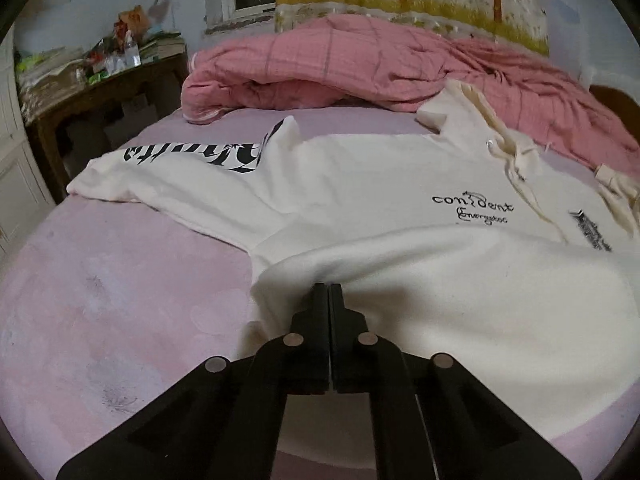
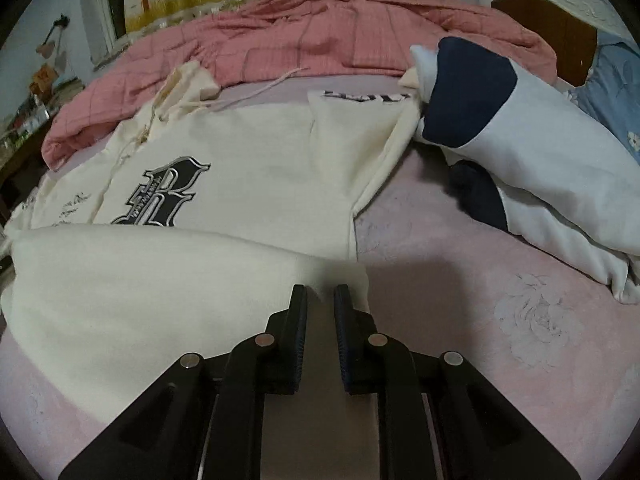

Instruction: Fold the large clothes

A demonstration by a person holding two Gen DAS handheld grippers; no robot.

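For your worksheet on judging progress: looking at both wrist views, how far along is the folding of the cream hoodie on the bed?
Done: the cream hoodie lies front-up on the bed, its bottom hem folded up over the body. In hand: the left gripper is shut on the hem fold, while the right gripper is open at the fold's other corner. Left: the printed sleeve is spread out sideways, and the hood is unfolded.

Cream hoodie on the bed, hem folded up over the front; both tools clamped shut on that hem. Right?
Not quite. Only the left tool is shut on the folded-up hem of the cream hoodie. The right wrist view shows the right tool with its jaws apart at the hem's corner, cloth between them but not pinched. The hoodie does lie on the bed.
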